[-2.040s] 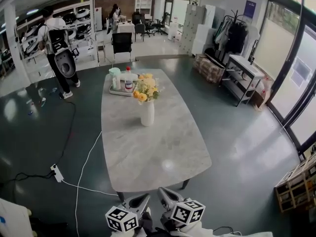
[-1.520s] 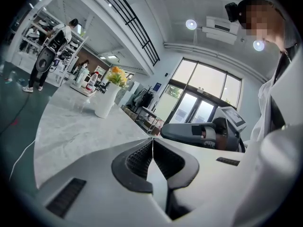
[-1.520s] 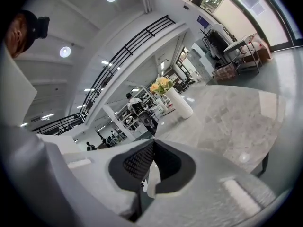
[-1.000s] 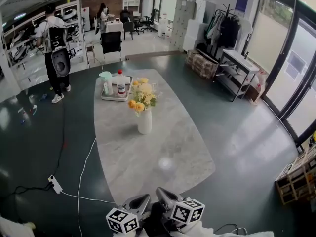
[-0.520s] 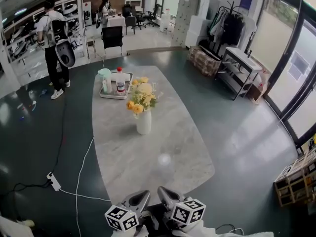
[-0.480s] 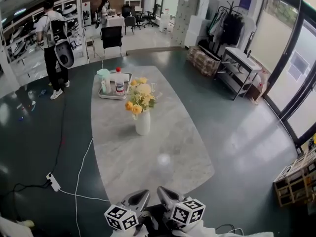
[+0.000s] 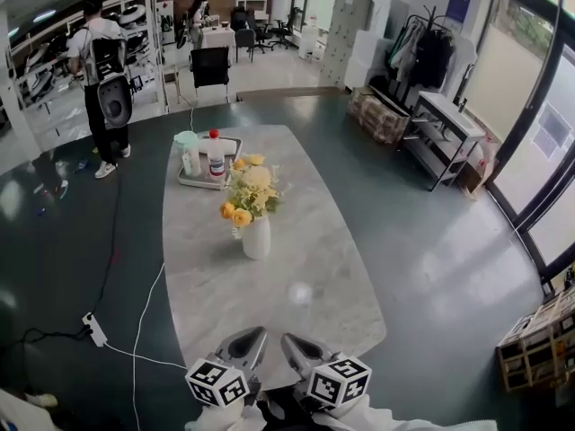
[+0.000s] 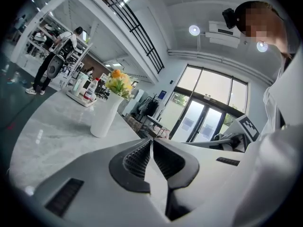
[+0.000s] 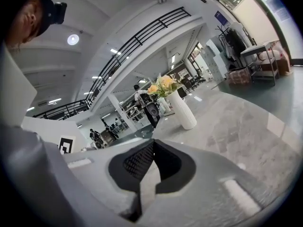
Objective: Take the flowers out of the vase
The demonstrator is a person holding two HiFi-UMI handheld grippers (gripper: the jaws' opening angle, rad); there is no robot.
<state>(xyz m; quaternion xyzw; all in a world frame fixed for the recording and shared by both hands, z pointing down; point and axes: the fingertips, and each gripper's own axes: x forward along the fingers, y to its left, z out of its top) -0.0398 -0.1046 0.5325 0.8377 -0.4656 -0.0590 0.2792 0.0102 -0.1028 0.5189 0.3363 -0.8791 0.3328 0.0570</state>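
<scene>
Approach phase, seen chiefly from the head view. Both hand-held grippers are advancing toward the table. Compared with the views of one and two seconds earlier, the near edge of the marble top is now lying right at the jaw tips rather than ahead of them. The white vase is sitting slightly further left in the field.

The left gripper is travelling with its jaws pressed together and nothing between the ribbed pads. The right gripper is likewise closed and empty.

The flowers, yellow and cream, are still standing upright in the vase near the middle of the tabletop, well apart from both grippers. A tray of bottles is lying beyond the vase, and a person is standing on the floor at the far left. Nothing on the table is shifting.

By this reading the task is only beginning. The gap to the vase is closing, but the jaws will need to be spreading before either can be pinching the stems.
</scene>
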